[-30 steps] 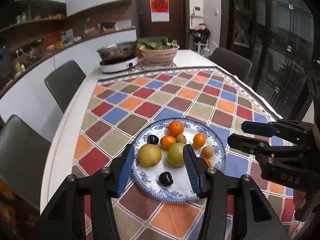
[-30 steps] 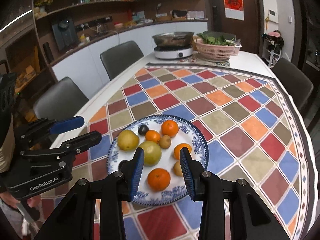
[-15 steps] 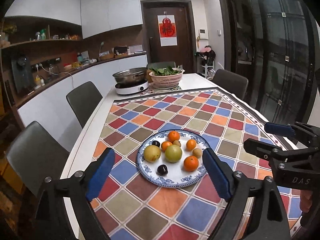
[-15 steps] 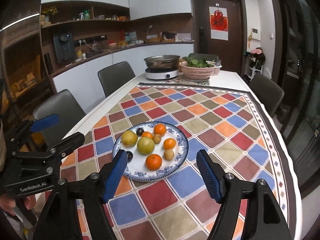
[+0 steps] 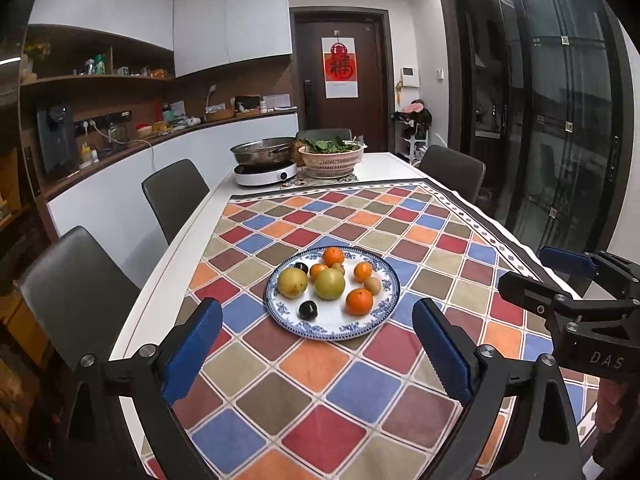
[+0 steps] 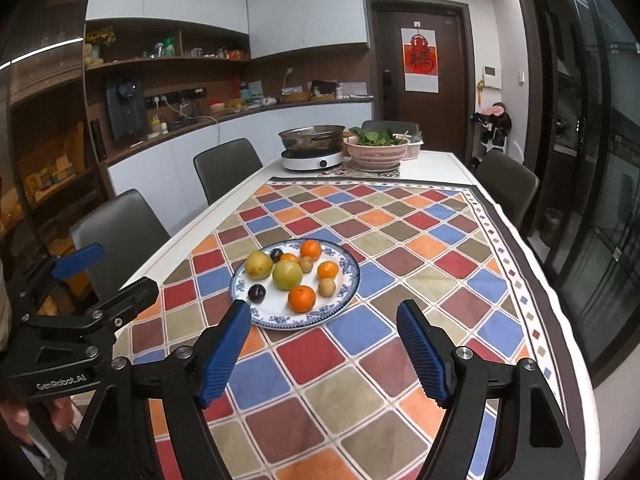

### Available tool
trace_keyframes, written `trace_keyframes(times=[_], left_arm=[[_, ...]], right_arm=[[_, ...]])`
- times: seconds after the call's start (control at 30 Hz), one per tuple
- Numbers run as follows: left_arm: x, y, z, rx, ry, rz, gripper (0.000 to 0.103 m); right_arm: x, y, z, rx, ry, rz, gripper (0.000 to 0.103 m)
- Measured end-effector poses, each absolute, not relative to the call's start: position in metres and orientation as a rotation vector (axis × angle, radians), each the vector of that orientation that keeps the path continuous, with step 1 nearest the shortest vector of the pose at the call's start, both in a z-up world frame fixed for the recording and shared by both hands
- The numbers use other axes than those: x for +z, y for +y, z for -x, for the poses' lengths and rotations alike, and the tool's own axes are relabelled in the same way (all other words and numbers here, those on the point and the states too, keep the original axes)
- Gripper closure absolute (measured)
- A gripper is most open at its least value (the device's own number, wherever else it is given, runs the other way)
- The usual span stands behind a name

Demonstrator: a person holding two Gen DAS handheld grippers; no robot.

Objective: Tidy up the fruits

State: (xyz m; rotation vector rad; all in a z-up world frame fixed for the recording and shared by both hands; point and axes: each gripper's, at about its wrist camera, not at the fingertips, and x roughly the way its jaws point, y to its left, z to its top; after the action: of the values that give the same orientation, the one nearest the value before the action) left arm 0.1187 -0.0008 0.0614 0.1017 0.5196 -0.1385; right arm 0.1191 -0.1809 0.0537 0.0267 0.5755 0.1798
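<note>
A blue-patterned white plate [image 5: 384,312] [image 6: 344,300] sits on the checkered tablecloth. It holds several fruits: oranges [image 5: 359,301] [image 6: 301,298], a green apple [image 5: 329,283] [image 6: 287,274], a yellow pear [image 5: 293,282] [image 6: 259,265], dark plums [image 5: 308,310] [image 6: 256,293] and small brown kiwis [image 5: 372,285]. My left gripper [image 5: 316,356] is open wide and empty, held back from the plate's near side. My right gripper [image 6: 324,354] is open wide and empty, also short of the plate. Each gripper shows at the edge of the other's view.
A hot pot on a white cooker [image 5: 266,168] and a pink basket of greens [image 5: 331,158] stand at the table's far end. Grey chairs [image 5: 174,196] line both sides. The colourful tablecloth [image 5: 400,240] covers most of the table.
Both grippers have drawn back and up from the plate and opened wider. The fruits on the plate have not moved.
</note>
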Motion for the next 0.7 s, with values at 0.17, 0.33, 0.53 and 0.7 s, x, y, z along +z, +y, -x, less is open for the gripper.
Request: trace_keyframes(times=[0.17, 0.33, 0.53, 0.7], left_arm=[[0.061, -0.003, -0.104, -0.14, 0.518, -0.102, 0.005], [0.06, -0.006, -0.088, -0.138, 0.521, -0.101, 0.005], [0.059, -0.008, -0.073, -0.141, 0.521, -0.1, 0.005], [0.06, -0.006, -0.065, -0.134, 0.514, -0.103, 0.004]], right_arm=[[0.055, -0.183, -0.101, 0.176, 0.565, -0.023, 0.027], [0.053, -0.185, -0.085, 0.179, 0.561, -0.024, 0.027], [0.05, -0.186, -0.07, 0.191, 0.564, -0.031, 0.027], [0.05, -0.185, -0.062, 0.194, 0.56, -0.026, 0.027]])
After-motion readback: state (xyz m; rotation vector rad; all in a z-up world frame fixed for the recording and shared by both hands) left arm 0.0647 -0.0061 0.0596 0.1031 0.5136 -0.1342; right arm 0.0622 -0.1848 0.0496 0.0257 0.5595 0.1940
